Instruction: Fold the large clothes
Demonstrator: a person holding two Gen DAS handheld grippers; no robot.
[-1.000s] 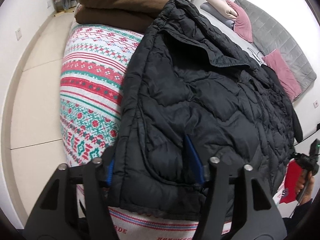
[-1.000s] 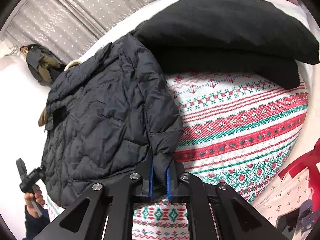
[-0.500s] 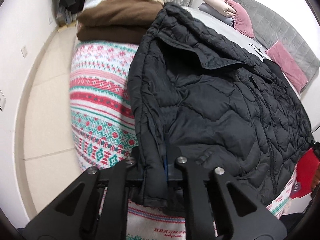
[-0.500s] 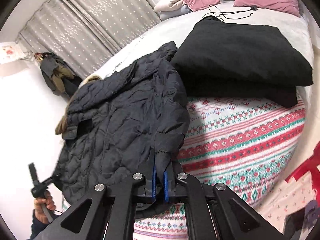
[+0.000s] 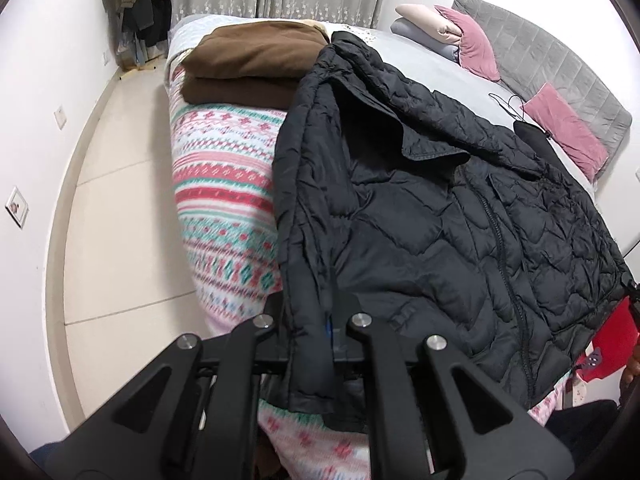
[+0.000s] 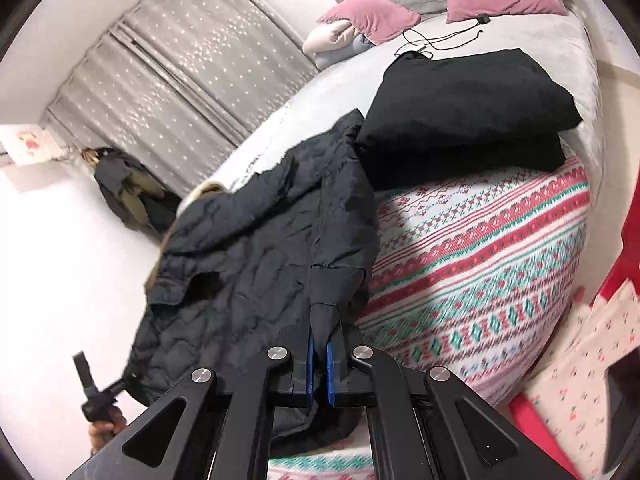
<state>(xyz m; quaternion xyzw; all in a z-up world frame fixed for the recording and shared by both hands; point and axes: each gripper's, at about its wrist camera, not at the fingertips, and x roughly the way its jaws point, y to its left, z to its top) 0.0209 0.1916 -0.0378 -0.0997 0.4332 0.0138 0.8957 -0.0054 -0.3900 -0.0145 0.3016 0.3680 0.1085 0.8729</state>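
A black quilted puffer jacket (image 5: 440, 216) lies spread across the patterned blanket (image 5: 224, 184) on the bed, zipper side up. My left gripper (image 5: 320, 320) is shut on the jacket's bottom hem at its left side, and the fabric drapes over the jaws. In the right wrist view the same jacket (image 6: 256, 256) hangs from my right gripper (image 6: 318, 344), which is shut on a sleeve cuff between its blue pads (image 6: 330, 364). The other hand-held gripper (image 6: 92, 392) shows at the lower left.
A folded brown garment (image 5: 248, 64) sits at the far end of the blanket. A folded black garment (image 6: 464, 112) lies on the grey sheet. Pink pillows (image 5: 560, 128) and a charging cable (image 6: 440, 38) are near the headboard. Tiled floor (image 5: 116, 208) is left of the bed.
My left gripper went from open around the hem to shut on it, then lifted and drew back. My right gripper, still shut on the sleeve cuff, rose and pulled the sleeve up.
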